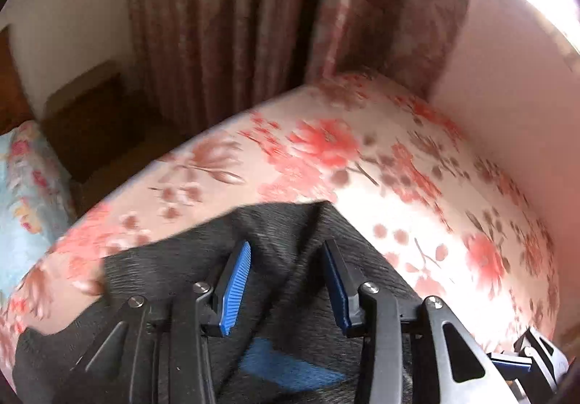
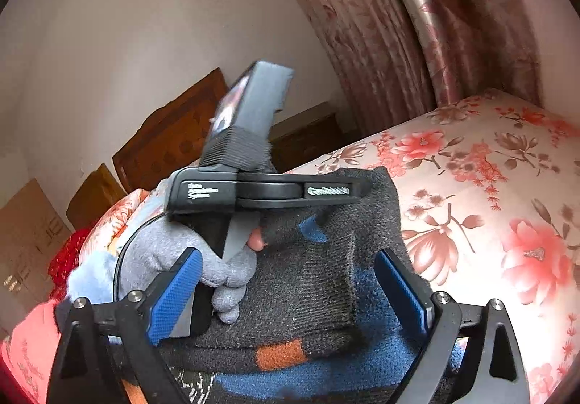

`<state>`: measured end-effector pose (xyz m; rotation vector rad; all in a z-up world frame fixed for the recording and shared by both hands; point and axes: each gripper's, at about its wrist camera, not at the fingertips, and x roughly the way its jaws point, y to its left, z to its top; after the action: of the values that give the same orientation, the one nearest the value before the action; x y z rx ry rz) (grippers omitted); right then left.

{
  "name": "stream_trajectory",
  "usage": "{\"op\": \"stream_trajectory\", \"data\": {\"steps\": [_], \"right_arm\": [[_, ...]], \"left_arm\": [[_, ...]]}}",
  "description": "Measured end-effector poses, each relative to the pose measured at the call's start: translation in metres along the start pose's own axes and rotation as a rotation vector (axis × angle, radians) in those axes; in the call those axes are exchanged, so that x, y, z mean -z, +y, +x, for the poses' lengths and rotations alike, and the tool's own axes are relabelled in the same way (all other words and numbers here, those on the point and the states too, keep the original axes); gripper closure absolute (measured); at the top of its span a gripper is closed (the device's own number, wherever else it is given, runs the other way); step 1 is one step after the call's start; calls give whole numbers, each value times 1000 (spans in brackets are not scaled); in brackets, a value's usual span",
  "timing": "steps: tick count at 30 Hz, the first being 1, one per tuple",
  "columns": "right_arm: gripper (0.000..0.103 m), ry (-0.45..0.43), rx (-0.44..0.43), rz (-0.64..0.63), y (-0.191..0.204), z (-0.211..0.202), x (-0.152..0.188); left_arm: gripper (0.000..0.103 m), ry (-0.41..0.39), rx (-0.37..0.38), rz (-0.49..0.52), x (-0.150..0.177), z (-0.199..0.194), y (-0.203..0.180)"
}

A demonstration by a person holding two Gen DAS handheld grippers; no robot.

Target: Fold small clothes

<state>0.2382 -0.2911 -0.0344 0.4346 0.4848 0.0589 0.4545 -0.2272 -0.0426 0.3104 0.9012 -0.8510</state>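
A small dark knitted garment [image 2: 308, 280] with blue and orange patches lies partly folded on a floral bedspread [image 2: 489, 194]. My right gripper [image 2: 286, 291] is open just above its folded part. My left gripper [image 1: 286, 280] is open too, low over the dark knit [image 1: 174, 259], with nothing between its blue pads [image 1: 235, 288]. In the right wrist view the left gripper body [image 2: 261, 192] shows, held by a grey-gloved hand [image 2: 174, 252], over the garment's far edge. The right gripper's tip [image 1: 522, 364] shows at the lower right of the left wrist view.
Pink floral curtains [image 2: 417, 23] hang behind the bed. A wooden headboard [image 2: 170, 139] and a nightstand [image 1: 90, 121] stand at the left. A red knit item [image 2: 65, 259] and cardboard boxes [image 2: 25, 241] lie at the left. A wall [image 1: 507, 96] borders the bed's right side.
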Motion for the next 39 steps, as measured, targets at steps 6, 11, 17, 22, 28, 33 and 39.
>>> {"op": "stream_trajectory", "data": {"steps": [6, 11, 17, 22, 28, 33, 39], "right_arm": [[0, 0, 3, -15, 3, -2, 0], [0, 13, 2, -23, 3, 2, 0], [0, 24, 17, -60, 10, 5, 3], [0, 28, 31, -90, 14, 6, 5], [0, 67, 31, -115, 18, 13, 6], [0, 131, 32, -164, 25, 26, 9], [0, 283, 120, -283, 42, 54, 20]], "left_arm": [[62, -119, -162, -95, 36, -59, 44], [62, -118, -214, -326, 91, -107, 130], [63, -88, -201, -593, 127, -115, 205], [68, -88, -448, -541, 123, -127, 177], [67, -190, -463, -541, 175, -188, 106], [66, -135, -446, -548, 221, -189, 78], [66, -158, -482, -501, 232, -180, 67]]}}
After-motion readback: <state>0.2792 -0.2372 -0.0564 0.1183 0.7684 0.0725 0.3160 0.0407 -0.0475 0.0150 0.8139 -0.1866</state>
